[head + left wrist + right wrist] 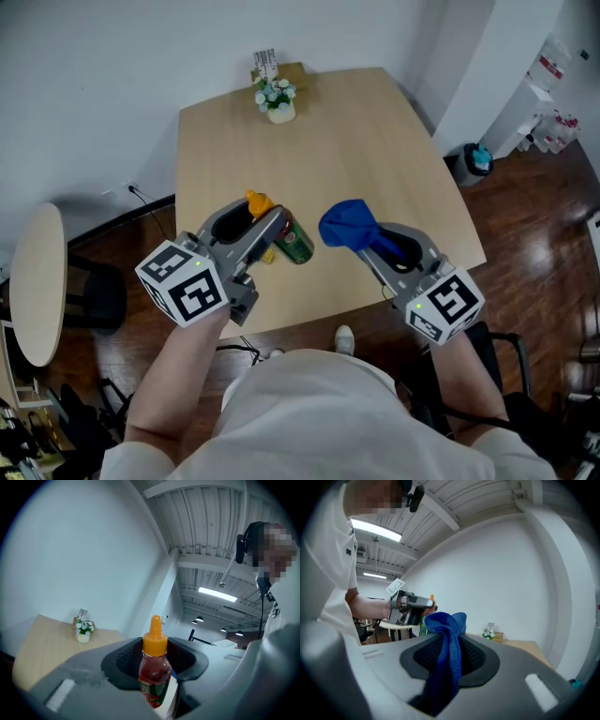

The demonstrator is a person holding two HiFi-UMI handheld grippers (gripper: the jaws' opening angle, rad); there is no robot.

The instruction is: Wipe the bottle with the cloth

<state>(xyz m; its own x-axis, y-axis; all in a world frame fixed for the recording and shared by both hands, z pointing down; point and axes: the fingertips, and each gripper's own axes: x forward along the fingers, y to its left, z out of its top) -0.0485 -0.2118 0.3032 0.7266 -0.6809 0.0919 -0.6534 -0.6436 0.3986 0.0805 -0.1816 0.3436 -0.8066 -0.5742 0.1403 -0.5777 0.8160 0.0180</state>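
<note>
Stuff around the wooden surface (375,141)
Little pot of white flowers (278,101) at its far edge, round side table (37,281) off to the left, bin (469,164) on the dark floor (534,216) to the right.

No wording can be read anywhere. The bottle (154,670) carries a red-and-green label (153,692), its lettering blurred; the card (265,62) behind the flower pot (280,113) perhaps bears print, too small.
</note>
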